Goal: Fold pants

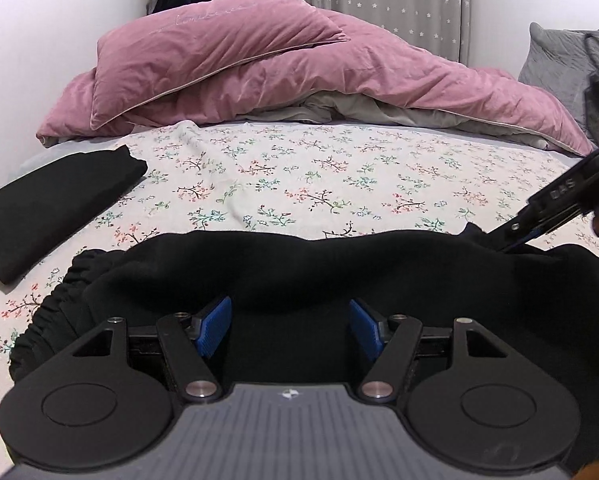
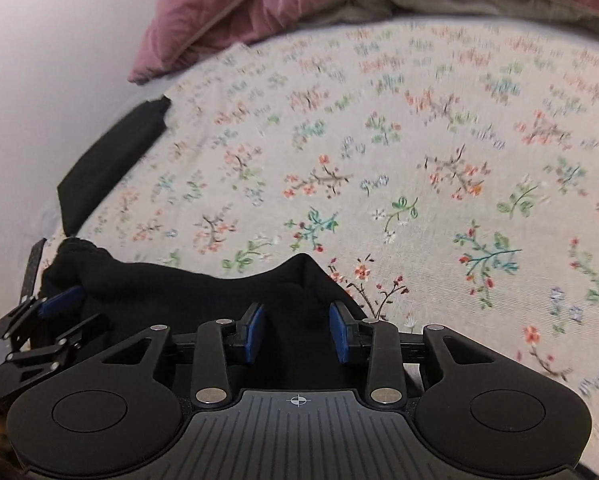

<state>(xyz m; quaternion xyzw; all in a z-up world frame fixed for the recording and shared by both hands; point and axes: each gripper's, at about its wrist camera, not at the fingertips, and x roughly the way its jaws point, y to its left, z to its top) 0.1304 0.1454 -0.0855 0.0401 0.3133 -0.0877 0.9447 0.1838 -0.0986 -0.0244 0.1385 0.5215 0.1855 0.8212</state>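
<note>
Black pants (image 1: 299, 268) lie bunched across the near part of the floral bedsheet (image 1: 299, 176), elastic waistband (image 1: 59, 284) at the left. My left gripper (image 1: 290, 326) is open, its blue pads (image 1: 215, 326) spread over the black fabric with cloth between them. My right gripper (image 2: 298, 332) is open, its blue pads (image 2: 341, 332) either side of a raised ridge of the pants (image 2: 203, 288). The right gripper also shows in the left wrist view (image 1: 511, 236) at the pants' far right edge. The left gripper also shows in the right wrist view (image 2: 59, 300) at the pants' left end.
A folded black garment (image 1: 55, 204) lies at the bed's left edge by the wall, also in the right wrist view (image 2: 115, 160). A pink duvet and pillow (image 1: 259, 64) are piled at the back. A grey pillow (image 1: 559, 64) is at the back right.
</note>
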